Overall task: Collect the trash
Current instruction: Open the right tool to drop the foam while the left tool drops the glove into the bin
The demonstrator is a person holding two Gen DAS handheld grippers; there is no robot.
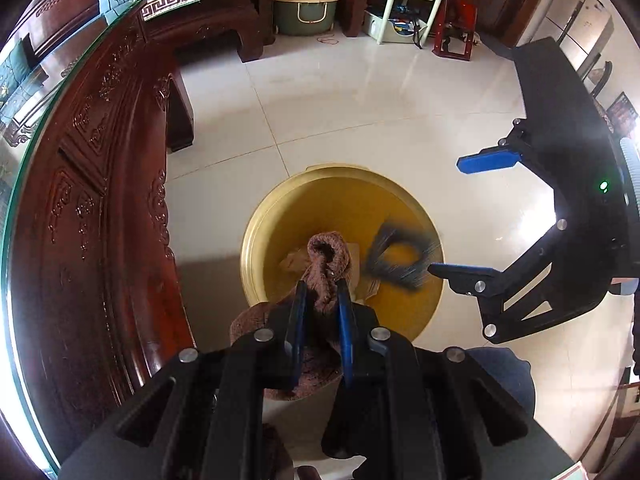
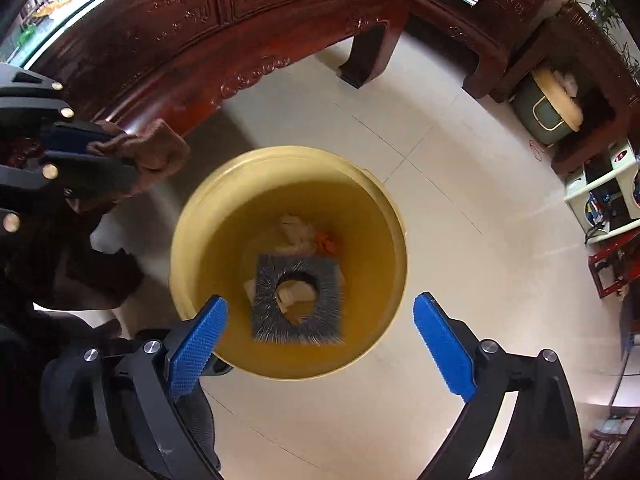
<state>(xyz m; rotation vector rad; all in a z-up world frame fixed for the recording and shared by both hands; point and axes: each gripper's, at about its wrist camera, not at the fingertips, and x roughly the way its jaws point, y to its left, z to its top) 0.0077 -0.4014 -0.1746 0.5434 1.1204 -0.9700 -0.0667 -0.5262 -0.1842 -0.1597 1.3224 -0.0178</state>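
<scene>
A yellow round bin [image 1: 264, 220] stands on the tiled floor; it also shows in the right wrist view [image 2: 376, 208]. My left gripper [image 1: 322, 286] is shut on a brown knitted cloth [image 1: 326, 256] and holds it over the bin's near rim; the cloth also shows in the right wrist view [image 2: 156, 146], at the left. My right gripper [image 2: 320, 320] is open and empty above the bin; it also shows in the left wrist view [image 1: 460, 216]. A grey bristly square piece with a hole [image 2: 298, 300] is blurred inside the bin, over crumpled paper scraps [image 2: 294, 230].
A carved dark red wooden table with a glass top [image 1: 92, 184] runs along the left. A green lidded basket [image 1: 306, 8] and a white shelf cart [image 1: 404, 4] stand at the far wall. A red stool [image 1: 456, 36] is beside the cart.
</scene>
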